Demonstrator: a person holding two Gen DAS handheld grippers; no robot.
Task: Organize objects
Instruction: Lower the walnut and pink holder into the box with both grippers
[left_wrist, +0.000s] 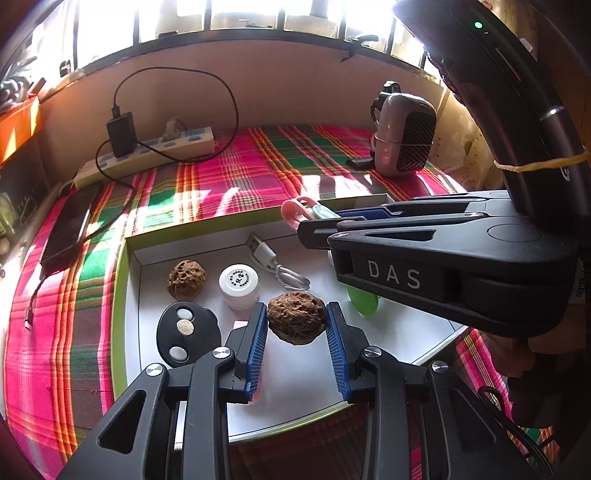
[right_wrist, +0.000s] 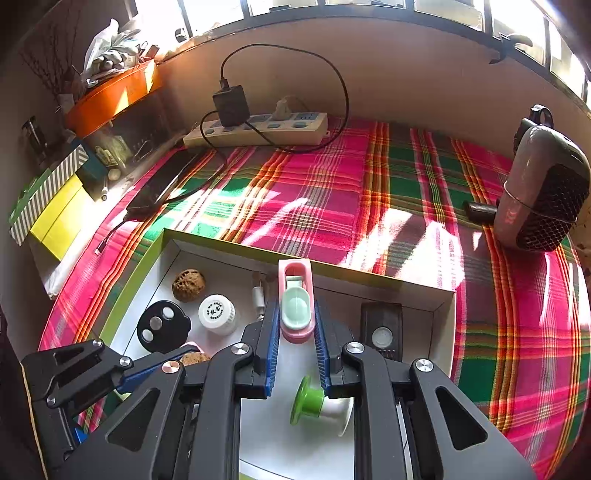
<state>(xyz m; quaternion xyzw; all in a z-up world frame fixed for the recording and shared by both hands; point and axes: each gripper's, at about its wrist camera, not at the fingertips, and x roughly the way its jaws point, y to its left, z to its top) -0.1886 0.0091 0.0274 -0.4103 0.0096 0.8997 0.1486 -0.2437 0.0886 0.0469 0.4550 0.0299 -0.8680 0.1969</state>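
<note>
A dark brown walnut (left_wrist: 297, 317) is held between the blue fingers (left_wrist: 258, 339) of the left gripper (left_wrist: 297, 345), low in the centre of the left wrist view, above the white floor of a shallow box with a green rim (left_wrist: 119, 295). In the right wrist view, a pink and mint toy toilet (right_wrist: 296, 302) is clamped between the narrow fingers (right_wrist: 274, 339) of the right gripper (right_wrist: 295, 354), at the centre of the frame. Inside the box a second walnut (left_wrist: 186, 280), a white capped jar (left_wrist: 239, 286), a black disc with round insets (left_wrist: 186, 332), a white USB cable (left_wrist: 275, 264) and a green and white spool (right_wrist: 319, 404) are seen. The box is placed on a surface covered by a plaid cloth (right_wrist: 332, 192).
</note>
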